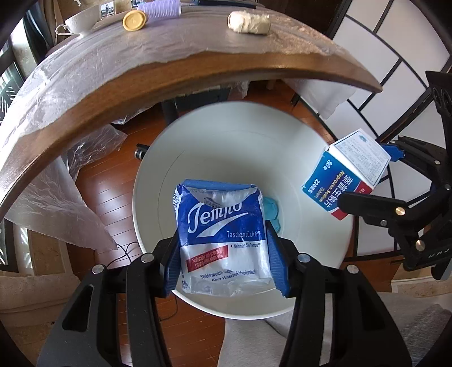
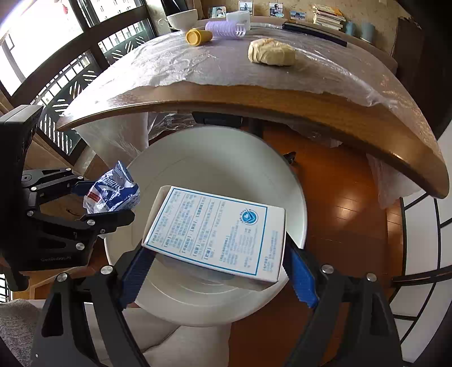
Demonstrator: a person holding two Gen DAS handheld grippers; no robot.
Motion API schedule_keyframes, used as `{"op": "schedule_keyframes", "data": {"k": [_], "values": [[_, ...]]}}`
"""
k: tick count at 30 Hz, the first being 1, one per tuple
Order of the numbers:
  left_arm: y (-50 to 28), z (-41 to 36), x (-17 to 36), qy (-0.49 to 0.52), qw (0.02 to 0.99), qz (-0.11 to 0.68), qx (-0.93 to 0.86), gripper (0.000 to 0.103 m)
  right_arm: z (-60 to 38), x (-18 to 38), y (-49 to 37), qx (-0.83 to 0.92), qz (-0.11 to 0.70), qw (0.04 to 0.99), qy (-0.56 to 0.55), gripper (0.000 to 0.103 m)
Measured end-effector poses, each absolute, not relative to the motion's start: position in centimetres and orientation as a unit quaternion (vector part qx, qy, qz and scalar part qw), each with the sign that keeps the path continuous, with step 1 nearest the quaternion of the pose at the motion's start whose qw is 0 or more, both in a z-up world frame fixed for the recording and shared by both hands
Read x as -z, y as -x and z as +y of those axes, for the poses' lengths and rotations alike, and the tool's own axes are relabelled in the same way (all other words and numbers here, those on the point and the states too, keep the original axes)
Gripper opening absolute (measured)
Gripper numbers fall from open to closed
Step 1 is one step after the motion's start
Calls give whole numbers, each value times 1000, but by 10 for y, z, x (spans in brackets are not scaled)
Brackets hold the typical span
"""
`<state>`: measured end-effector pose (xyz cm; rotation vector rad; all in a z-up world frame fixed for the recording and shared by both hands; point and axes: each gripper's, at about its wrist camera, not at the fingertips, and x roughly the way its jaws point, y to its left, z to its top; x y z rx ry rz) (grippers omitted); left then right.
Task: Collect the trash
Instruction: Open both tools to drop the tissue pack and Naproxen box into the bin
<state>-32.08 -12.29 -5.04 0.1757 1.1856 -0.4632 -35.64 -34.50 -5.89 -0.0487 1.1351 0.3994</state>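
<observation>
- Two tools, both loaded, both held over the round white plastic bin [image 1: 296, 141].
- Left tool [image 1: 223, 259]: blue pads clamped on the sides of a crumpled blue-and-white Tempo tissue packet [image 1: 221, 237], which hangs above the bin's opening.
- Right tool [image 2: 217, 268]: blue pads pinching a flat white-and-blue cardboard medicine box [image 2: 217, 234], printed face up, tilted, above the bin's inside.
- Left view: box over the bin's right rim; small teal scrap [image 1: 272, 211] down in the bin, just beside the packet.
- Bin stands on the wooden floor [image 2: 339, 203], near the edge of the brown wooden counter [image 2: 282, 110].
- Counter under clear plastic sheet [image 2: 183, 65]; on it: beige lump [image 2: 271, 52], yellow-capped container [image 2: 197, 36], lilac ribbed cylinder [image 2: 223, 29], white cup [image 2: 182, 18].
</observation>
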Motion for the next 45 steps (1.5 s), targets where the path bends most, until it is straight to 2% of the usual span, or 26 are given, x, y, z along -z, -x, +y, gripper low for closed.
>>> {"op": "schedule_keyframes", "data": {"k": [10,36,38,39,40,45], "values": [[322,-133,67,-129,800,555,190,53,-346,73,344,-181,549,816,20,84],[310,-137,87,-140,786,575,178,53,-338,106,333,-190,583,788,45,84],[311,-138,86,-137,783,574,197,59,-339,108,331,-191,591,783,42,85],[311,-139,86,-140,785,571,196,70,-340,108,331,-189,593,782,43,85],[312,-139,84,-147,789,565,190,75,-340,108,331,-188,593,782,43,85],[310,-135,80,-144,794,560,186,80,-350,100,332,-180,584,791,39,93]]}}
